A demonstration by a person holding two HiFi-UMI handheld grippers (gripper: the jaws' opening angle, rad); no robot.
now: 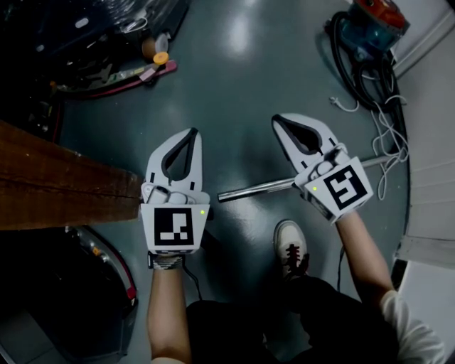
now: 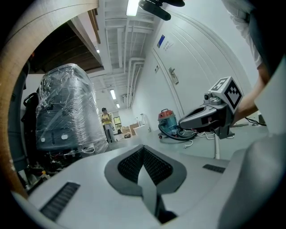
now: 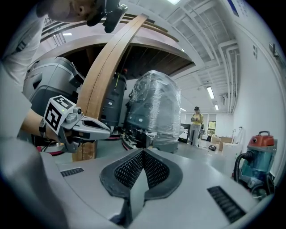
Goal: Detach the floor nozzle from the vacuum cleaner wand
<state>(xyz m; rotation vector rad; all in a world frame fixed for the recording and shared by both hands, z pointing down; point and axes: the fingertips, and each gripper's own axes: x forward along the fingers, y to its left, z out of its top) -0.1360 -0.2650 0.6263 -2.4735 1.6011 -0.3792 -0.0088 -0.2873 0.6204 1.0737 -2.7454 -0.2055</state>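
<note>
Both grippers are being held out level over the grey floor (image 1: 242, 78), side by side and apart. The left gripper (image 1: 193, 132) is being held fully closed; in the left gripper view (image 2: 143, 148) its ribbed pads are being pressed flat together with nothing between them. The right gripper (image 1: 276, 120) is being held the same way, pads meeting and empty in its own view (image 3: 143, 152). The vacuum cleaner wand (image 1: 256, 189), a bare metal tube, is being seen in the head view running under the right gripper's body, one end reaching toward the left gripper, and it is not being gripped by either tool. Whether it is lying flat cannot be told, and the floor nozzle cannot be made out in any view. A white shoe (image 1: 290, 245) is being planted just below the wand. A canister vacuum cleaner (image 1: 373, 21) with a red top is being seen well beyond the right gripper, its black hose (image 1: 348, 60) coiled beside it and a white cable (image 1: 387, 142) trailing nearby. A wooden beam (image 1: 64, 185) is touching the left gripper's side in the head view. Far off, a plastic-wrapped machine (image 2: 67, 107) and a standing person (image 2: 106, 121) are being caught by both gripper views.
</note>
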